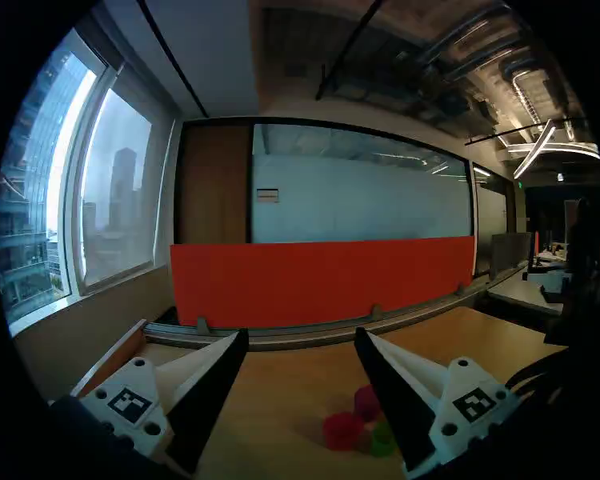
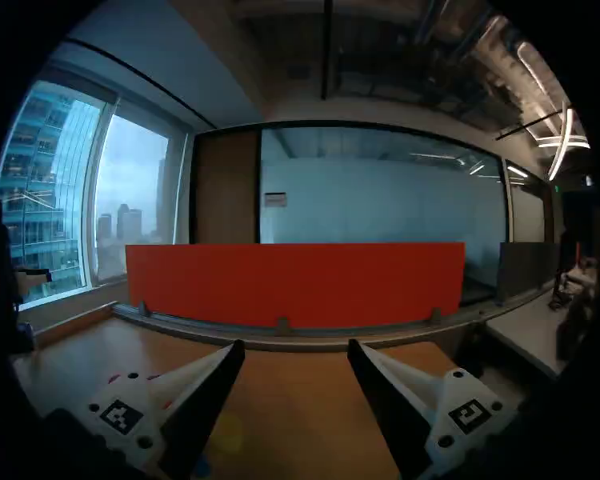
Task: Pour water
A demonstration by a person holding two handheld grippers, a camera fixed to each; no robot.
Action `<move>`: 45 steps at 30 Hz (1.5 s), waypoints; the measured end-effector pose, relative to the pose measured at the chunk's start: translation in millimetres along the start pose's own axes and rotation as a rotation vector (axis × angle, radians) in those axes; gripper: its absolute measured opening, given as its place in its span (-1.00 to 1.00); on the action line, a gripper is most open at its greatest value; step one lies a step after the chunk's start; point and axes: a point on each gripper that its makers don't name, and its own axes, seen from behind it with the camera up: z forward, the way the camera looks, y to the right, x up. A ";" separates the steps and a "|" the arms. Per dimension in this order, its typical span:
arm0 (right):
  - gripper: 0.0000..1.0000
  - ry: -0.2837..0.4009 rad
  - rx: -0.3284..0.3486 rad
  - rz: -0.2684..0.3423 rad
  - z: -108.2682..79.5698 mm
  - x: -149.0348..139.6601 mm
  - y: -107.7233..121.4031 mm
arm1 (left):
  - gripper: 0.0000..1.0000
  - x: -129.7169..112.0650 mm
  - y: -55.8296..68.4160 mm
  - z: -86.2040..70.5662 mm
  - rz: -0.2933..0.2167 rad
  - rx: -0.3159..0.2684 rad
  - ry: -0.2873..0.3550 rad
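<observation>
Pouring has not begun, I judge. The left gripper (image 1: 300,331) and right gripper (image 2: 296,342) are both spread and empty above the pale wooden desk (image 1: 292,392). The small magenta, red and green plastic cups (image 1: 356,422) cluster near, beside the left gripper's right finger. They are too blurred to tell their axis or facing. The next move calls for lowering onto one.

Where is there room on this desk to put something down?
Bare wood on the desk runs from the open left tool up to the orange divider. Ahead of the right tool it is bare too. Crowded: the little coloured objects beside the left tool's finger.
</observation>
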 end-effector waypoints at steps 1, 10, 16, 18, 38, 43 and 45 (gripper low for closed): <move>0.99 0.000 0.014 0.002 -0.4 1.1 -2.2 | 0.97 1.0 1.8 0.0 0.002 -0.011 0.002; 1.00 0.009 0.116 -0.013 -6.2 11.9 -21.7 | 0.97 7.6 19.3 -1.3 -0.006 -0.115 0.003; 0.99 0.005 0.193 -0.034 -8.4 13.5 -40.4 | 0.97 8.6 31.3 -2.5 -0.006 -0.175 -0.002; 0.99 0.002 0.213 -0.033 -8.7 13.4 -45.1 | 0.97 8.3 34.7 -1.9 -0.007 -0.191 -0.004; 0.99 -0.050 0.387 -0.079 -8.2 5.1 -75.3 | 0.97 5.2 63.7 -5.1 0.039 -0.349 -0.035; 0.99 -0.068 0.417 -0.096 -8.3 2.4 -80.5 | 0.97 -1.7 65.7 -2.9 0.068 -0.373 -0.059; 0.99 -0.075 0.433 -0.105 -9.1 1.7 -83.7 | 0.97 -3.9 66.3 -2.8 0.077 -0.381 -0.065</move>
